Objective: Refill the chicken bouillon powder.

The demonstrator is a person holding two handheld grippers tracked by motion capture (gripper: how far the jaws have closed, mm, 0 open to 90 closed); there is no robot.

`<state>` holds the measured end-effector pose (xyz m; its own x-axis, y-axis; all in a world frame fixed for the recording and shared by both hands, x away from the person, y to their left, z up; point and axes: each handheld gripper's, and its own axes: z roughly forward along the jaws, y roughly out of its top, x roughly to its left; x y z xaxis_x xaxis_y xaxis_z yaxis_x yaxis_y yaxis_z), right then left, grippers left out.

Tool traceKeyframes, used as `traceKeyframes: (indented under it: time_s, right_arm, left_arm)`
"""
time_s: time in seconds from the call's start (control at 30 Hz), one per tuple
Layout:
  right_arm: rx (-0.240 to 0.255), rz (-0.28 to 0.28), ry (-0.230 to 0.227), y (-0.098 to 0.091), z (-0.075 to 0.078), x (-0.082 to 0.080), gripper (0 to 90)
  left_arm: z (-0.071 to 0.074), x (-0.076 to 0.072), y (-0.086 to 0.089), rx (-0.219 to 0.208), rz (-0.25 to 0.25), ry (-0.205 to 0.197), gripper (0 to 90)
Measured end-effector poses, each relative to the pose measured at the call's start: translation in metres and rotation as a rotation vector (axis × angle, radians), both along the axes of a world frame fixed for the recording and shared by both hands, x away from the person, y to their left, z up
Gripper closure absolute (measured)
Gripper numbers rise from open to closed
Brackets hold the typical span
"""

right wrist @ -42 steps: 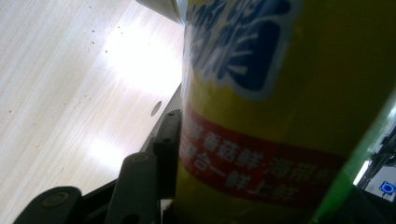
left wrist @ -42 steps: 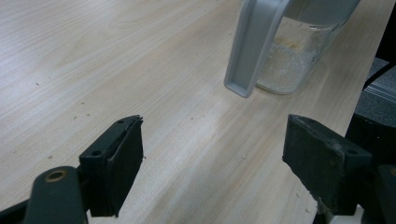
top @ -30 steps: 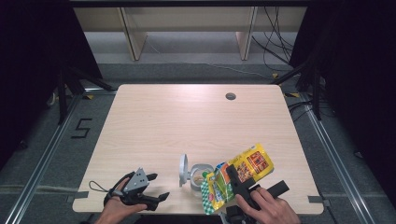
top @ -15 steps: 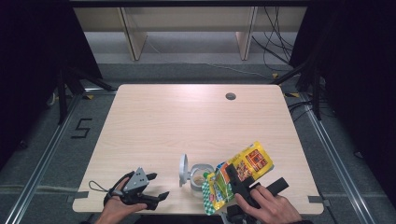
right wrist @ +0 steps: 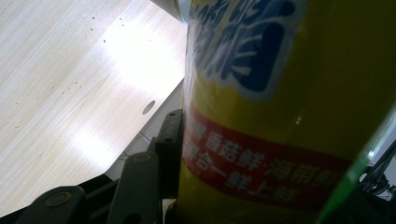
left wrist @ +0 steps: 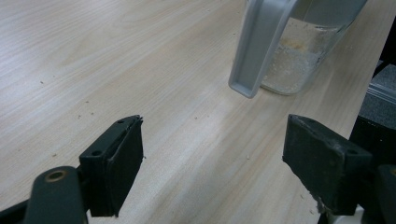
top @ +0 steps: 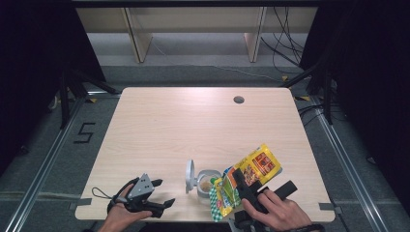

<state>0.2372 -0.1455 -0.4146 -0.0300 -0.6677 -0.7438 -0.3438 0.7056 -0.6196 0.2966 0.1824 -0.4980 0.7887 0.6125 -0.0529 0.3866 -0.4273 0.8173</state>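
I begin at the left of the high view. My left gripper [top: 162, 205] rests low at the near edge of the pale wood-grain table [top: 193, 130], held in the left hand [top: 123, 212], with its grey three-cornered plate on top and a thin cable loop trailing to its left. Its jaws stand wide apart with nothing between them; in the left gripper view the two black pads [left wrist: 116, 163] frame bare tabletop speckled with fine crumbs.

Moving right, the small clear glass jar [top: 209, 180] stands upright on the table near the front edge, with a little pale granular matter in its bottom. Its grey hinged lid [top: 190, 176] is swung open and stands on edge at the jar's left side. In the left gripper view that same jar [left wrist: 299, 56] sits beyond the jaws, its lid hanging down in front of it.

Further right, the yellow printed foil pouch with green edging and a red band [top: 241, 181] is tilted, its lower green-checked end just beside the jar and its upper end raised towards the right. My right gripper [top: 244, 186] is closed on this pouch at its middle, held in the right hand [top: 275, 210]. In the right gripper view the pouch [right wrist: 280, 116] presses against the one black pad [right wrist: 170, 149] I can see.
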Motion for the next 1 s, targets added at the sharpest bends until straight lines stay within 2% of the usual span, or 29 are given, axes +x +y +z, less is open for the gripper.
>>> traceKeyframes:
  time_s: [0.13,0.17,0.27,0.3,0.37,0.4,0.43,0.47,0.5,0.53,0.6,0.73,0.77,0.8,0.83,0.87,0.9,0.93,1.0]
  right_arm:
    - [0.001,0.002,0.021,0.0000,0.0004,0.0004,59.6]
    - [0.004,0.008,0.006,-0.0001,0.0000,-0.0001,59.8]
    - [-0.004,0.007,0.022,-0.0001,-0.0001,0.0004,59.8]
    - [0.000,0.011,0.007,-0.0001,-0.0003,-0.0001,59.8]
    - [-0.007,0.005,0.006,0.0001,-0.0002,0.0000,59.8]
    - [-0.004,0.001,0.023,-0.0009,-0.0001,0.0004,59.9]
    - [-0.005,0.000,0.029,-0.0010,0.0001,0.0007,59.9]
    - [-0.010,0.000,0.007,-0.0012,0.0001,0.0000,59.9]
    - [-0.017,-0.001,0.007,-0.0011,0.0004,0.0000,59.9]
    - [-0.024,-0.009,0.024,-0.0005,0.0019,0.0002,59.9]
    - [-0.012,-0.005,0.018,-0.0013,0.0018,0.0001,59.9]
    - [-0.005,-0.008,0.021,-0.0015,0.0012,-0.0008,59.9]
    - [-0.009,-0.004,0.022,-0.0013,0.0012,-0.0006,59.9]
    - [-0.008,0.000,0.023,-0.0016,0.0010,-0.0001,60.0]
    - [-0.007,-0.007,0.023,-0.0020,0.0010,-0.0004,60.0]
    - [-0.016,0.001,0.019,-0.0015,0.0019,-0.0003,60.3]
    - [-0.002,-0.002,0.024,-0.0029,0.0012,0.0000,60.3]
    - [-0.007,-0.006,0.029,-0.0026,0.0017,0.0000,60.4]
    - [-0.024,-0.005,0.024,-0.0018,0.0025,-0.0007,60.4]
  left_arm:
    - [0.0000,0.0000,0.0000,0.000,0.000,0.001,19.5]
    - [-0.0003,-0.0009,-0.0016,-0.026,0.008,0.009,19.5]
    - [0.0000,-0.0009,-0.0009,-0.020,0.004,0.007,19.5]
    - [-0.0003,-0.0009,-0.0015,-0.029,0.009,0.008,19.5]
    - [-0.0002,-0.0010,-0.0017,-0.030,0.011,0.013,19.3]
    - [-0.0003,-0.0005,-0.0013,-0.026,0.004,0.004,19.3]
    - [-0.0004,-0.0011,-0.0017,-0.033,0.012,0.013,19.3]
    - [0.0002,-0.0002,-0.0002,-0.007,0.010,0.010,19.2]
    - [0.0004,0.0001,0.0001,0.002,0.007,0.009,19.2]
    - [-0.0002,-0.0012,-0.0018,-0.033,0.013,0.014,19.2]
    - [0.0000,0.0000,-0.0010,-0.021,-0.004,-0.006,19.1]
    - [0.0000,-0.0008,-0.0011,-0.023,0.012,0.012,19.1]
    - [0.0006,0.0002,0.0005,0.009,0.006,0.006,19.1]
    - [0.0005,0.0000,0.0002,0.003,0.007,0.008,19.0]
    - [0.0000,-0.0008,-0.0010,-0.024,0.006,0.006,19.1]
    - [0.0000,-0.0011,-0.0010,-0.025,0.010,0.011,19.1]
    - [-0.0001,-0.0012,-0.0016,-0.031,0.013,0.014,19.0]
    - [0.0007,0.0003,0.0007,0.009,0.006,0.005,19.0]
    - [0.0006,0.0002,0.0006,0.007,0.007,0.005,19.0]
